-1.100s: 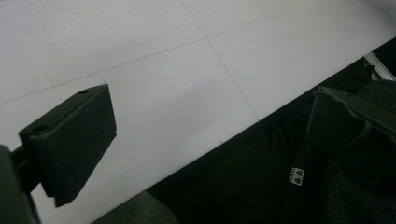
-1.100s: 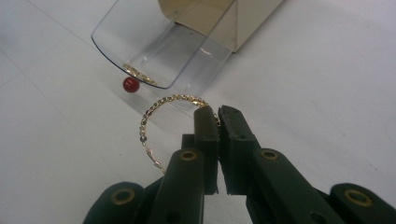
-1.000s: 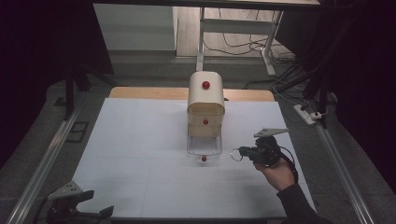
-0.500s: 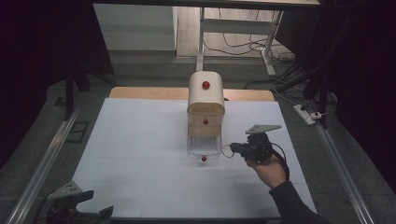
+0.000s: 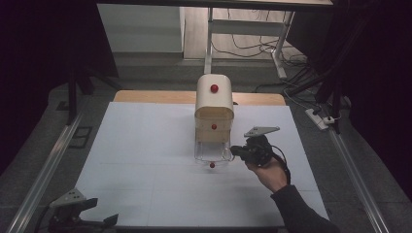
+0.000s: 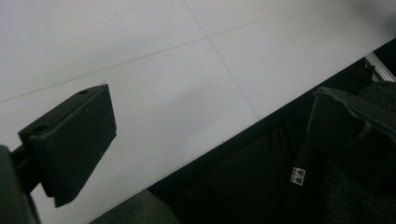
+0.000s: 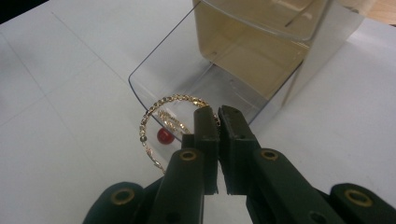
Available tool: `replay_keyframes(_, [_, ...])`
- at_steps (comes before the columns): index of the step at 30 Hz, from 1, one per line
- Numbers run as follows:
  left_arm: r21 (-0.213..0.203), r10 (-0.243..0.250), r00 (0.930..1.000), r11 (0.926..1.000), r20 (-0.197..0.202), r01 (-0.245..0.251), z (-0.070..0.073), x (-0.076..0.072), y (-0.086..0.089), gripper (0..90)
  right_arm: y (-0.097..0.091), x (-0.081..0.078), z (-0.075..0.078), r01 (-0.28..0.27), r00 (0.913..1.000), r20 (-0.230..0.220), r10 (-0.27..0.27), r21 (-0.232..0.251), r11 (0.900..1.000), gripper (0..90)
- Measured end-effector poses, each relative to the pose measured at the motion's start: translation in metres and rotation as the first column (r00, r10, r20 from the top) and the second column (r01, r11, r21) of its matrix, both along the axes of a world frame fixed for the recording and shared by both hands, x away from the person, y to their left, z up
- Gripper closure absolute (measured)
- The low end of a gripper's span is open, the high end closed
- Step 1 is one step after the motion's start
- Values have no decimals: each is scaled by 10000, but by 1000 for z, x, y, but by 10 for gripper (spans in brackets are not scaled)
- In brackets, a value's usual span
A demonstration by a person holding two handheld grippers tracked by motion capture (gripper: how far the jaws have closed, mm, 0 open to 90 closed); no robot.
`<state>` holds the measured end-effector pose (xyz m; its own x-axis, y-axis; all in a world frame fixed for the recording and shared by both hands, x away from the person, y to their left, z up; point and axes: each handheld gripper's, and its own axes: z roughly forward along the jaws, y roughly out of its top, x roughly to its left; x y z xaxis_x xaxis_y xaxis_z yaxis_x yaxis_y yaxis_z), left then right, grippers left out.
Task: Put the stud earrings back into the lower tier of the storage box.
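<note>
A cream jewellery box (image 5: 214, 99) with red knobs stands at the table's middle back. Its clear drawer (image 5: 210, 154) is pulled out toward me; in the right gripper view the drawer (image 7: 219, 88) looks bare inside. My right gripper (image 7: 217, 112) is shut on a gold chain bracelet (image 7: 154, 109), which hangs as a loop from the tips over the drawer's front corner, above the drawer's red knob (image 7: 164, 136). In the high view the right gripper (image 5: 236, 151) sits at the drawer's right side. My left gripper (image 5: 99, 221) rests open at the table's near left corner, its jaws (image 6: 70, 140) wide apart and empty.
The white table top (image 5: 145, 160) has free room left and right of the box. A metal rail (image 5: 43, 170) runs along the left edge and another along the right. The left gripper view has the table's near edge and dark floor beyond it.
My right hand has carried the bracelet leftward, from right of the drawer to its front right corner. The left gripper has stayed put.
</note>
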<state>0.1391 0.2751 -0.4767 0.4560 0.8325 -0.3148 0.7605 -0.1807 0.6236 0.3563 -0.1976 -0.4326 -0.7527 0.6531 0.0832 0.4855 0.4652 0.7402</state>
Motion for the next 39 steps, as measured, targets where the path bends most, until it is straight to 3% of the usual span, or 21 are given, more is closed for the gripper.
replay_keyframes(20, [-10,-25,10000,10000,4,25,0,1,0,14,48,25,-21,5,9994,332,19,-733,9973,866])
replay_keyframes(27, [-7,-28,10000,10000,1,28,0,1,0,15,55,30,-28,178,9987,497,-132,-931,9955,865])
replay_keyframes(33, [1,-41,10000,10000,-1,41,0,1,0,15,61,32,-40,85,9983,586,3,-1493,9888,857])
replay_keyframes(39, [-5,-54,10000,10000,11,54,0,0,0,15,62,30,-42,-9,9977,668,111,-1508,9886,799])
